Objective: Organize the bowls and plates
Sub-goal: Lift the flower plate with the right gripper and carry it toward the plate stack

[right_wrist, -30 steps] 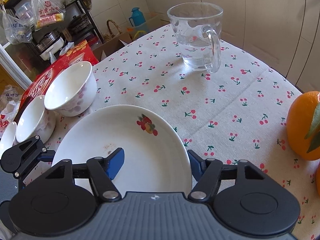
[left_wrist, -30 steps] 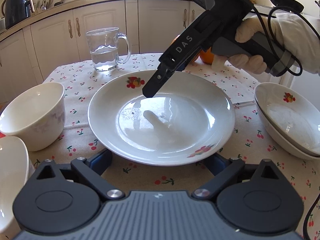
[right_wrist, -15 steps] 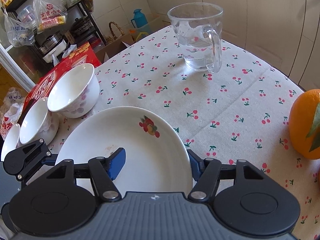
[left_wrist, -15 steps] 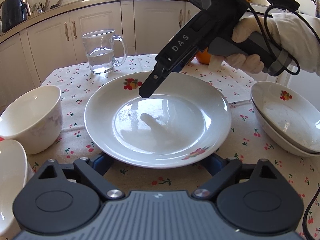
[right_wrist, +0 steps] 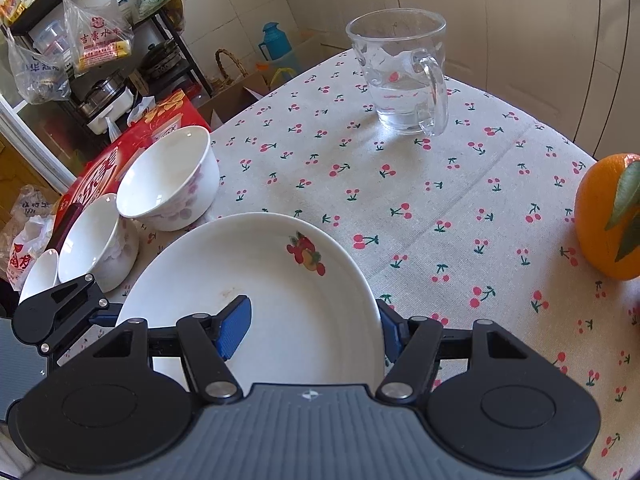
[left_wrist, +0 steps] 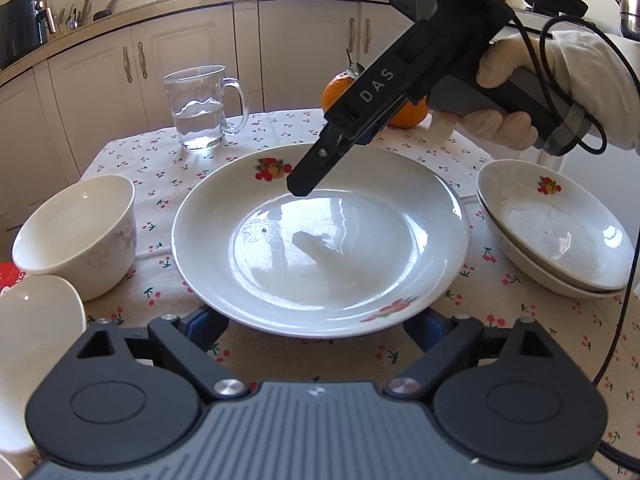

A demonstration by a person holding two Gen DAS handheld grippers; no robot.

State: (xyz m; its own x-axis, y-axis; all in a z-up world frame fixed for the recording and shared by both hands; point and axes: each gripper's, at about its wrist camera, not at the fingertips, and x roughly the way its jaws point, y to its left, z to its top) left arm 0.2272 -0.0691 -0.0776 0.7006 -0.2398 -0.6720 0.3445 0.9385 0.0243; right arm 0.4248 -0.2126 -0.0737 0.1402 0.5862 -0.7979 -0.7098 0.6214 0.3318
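Note:
A white plate with fruit prints (left_wrist: 320, 240) lies on the cherry tablecloth, also in the right wrist view (right_wrist: 280, 280). My left gripper (left_wrist: 316, 326) is open, its blue pads low at the plate's near rim. My right gripper (right_wrist: 312, 328) is open and straddles the plate's far rim, one blue pad (right_wrist: 234, 326) over the inside, the other outside; it shows from the side in the left wrist view (left_wrist: 304, 186). Two stacked deep plates (left_wrist: 556, 232) sit right. White bowls (left_wrist: 80, 232) (right_wrist: 170, 182) (right_wrist: 94, 240) stand left.
A glass mug of water (left_wrist: 200, 108) (right_wrist: 404, 76) stands at the table's far side. An orange (left_wrist: 400, 108) (right_wrist: 608, 216) lies behind the right gripper. A red box (right_wrist: 120, 160) lies at the table's left edge. Kitchen cabinets (left_wrist: 120, 80) stand behind.
The left camera has drawn back and risen slightly, so the plate sits farther from it. The right gripper has stayed over the plate's far rim, open.

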